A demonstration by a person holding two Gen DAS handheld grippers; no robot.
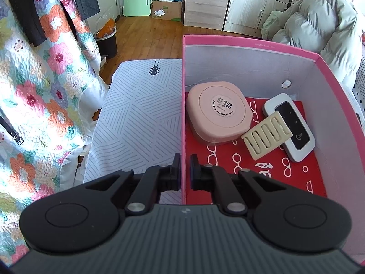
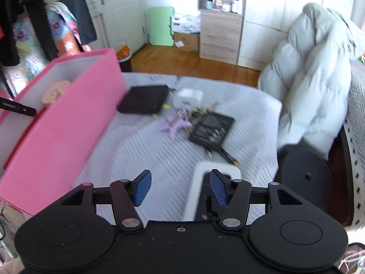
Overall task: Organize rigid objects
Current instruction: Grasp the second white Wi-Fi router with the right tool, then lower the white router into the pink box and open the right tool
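On the bed, a pink box (image 1: 251, 45) gets gripped by its wall.
Left tool (image 1: 186, 171) pinches that wall; right tool (image 2: 180, 188) hovers spread, empty, near a black tablet (image 2: 143, 99).

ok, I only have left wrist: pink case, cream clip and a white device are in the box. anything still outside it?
Observer: Yes. The right wrist view shows a black flat device on the bedspread, close against the pink box.
Operator: More?
Observer: A white plug, a purple piece and a black packet lie clustered further out.
Operator: Right gripper?
Observer: The right gripper is open, nothing between its pads; a blurred white-rimmed item lies right by it.
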